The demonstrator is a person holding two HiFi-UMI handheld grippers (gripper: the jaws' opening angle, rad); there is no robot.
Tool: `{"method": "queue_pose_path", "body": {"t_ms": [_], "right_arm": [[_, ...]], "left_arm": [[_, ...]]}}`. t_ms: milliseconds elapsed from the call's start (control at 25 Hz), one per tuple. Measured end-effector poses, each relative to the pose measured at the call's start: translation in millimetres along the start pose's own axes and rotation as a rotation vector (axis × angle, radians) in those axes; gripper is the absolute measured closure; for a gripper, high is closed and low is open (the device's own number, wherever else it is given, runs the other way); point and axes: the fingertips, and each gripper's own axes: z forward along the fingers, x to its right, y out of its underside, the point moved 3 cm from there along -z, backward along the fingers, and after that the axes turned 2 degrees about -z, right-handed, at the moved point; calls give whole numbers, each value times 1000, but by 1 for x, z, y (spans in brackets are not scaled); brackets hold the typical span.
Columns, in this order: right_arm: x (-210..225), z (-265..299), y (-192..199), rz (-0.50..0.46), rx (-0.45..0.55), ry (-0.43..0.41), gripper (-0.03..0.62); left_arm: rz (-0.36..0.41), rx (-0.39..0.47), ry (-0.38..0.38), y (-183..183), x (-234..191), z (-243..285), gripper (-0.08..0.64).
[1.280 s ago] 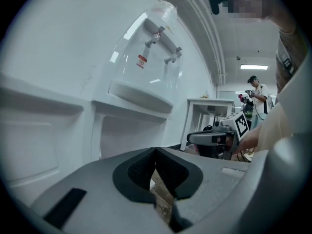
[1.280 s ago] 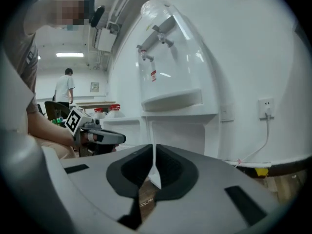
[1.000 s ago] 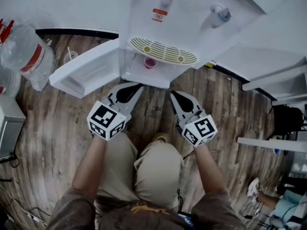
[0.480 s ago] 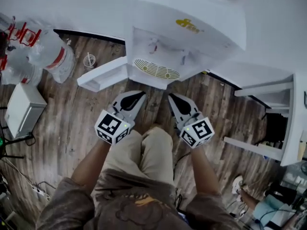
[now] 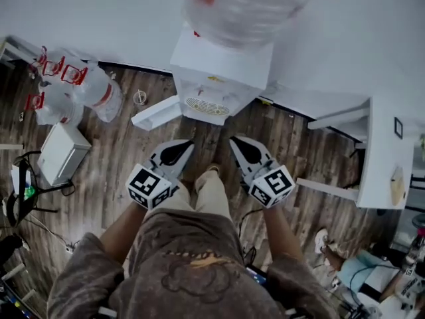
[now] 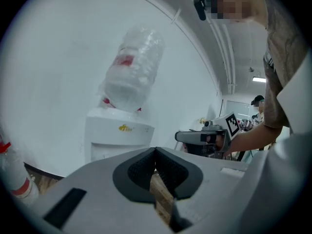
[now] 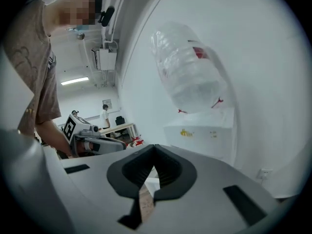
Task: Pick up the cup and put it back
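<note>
Floor [image 5: 113, 178], dark wood planks, runs under everything.
Dispenser [image 5: 222, 68], white, stands far centre against the wall. Its low door [image 5: 158, 113] hangs open to the left.
Bottle [image 5: 242, 5], clear with a red label, sits upended on the dispenser.
Desk [image 5: 382, 158], white, stands at right.
Spare bottles [image 5: 93, 88], clear with red caps, lie in a group on the floor at far left.
Box [image 5: 61, 153], white, lies on the floor near the spare bottles.
Left gripper [image 5: 189, 143], held level, has its jaws pressed together with nothing between them.
Right gripper [image 5: 233, 141] is the same, jaws together and empty.
Cup [image 5: 139, 98], small and clear, stands on the floor between the spare bottles and the door, well apart from both grippers.
</note>
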Motion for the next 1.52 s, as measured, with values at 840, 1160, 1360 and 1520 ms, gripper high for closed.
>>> {"method": "queue_pose_path", "body": {"t_ms": [840,1160,1360,1520], "right_arm": [[2,-38,-132,4,26,-54,588],[7,-22,-147,-1,41,4,588],[5,-16,-152,-29,65,94,588],[8,-16,-161,-68,90,140,588]], "left_arm": [[43,117,-127,-155,51,-3,558],[61,118,-100,-174,33,-1,557],[88,137,-85,-189,21,-4,557],[117,159,-110,-193,9,-9,558]]}}
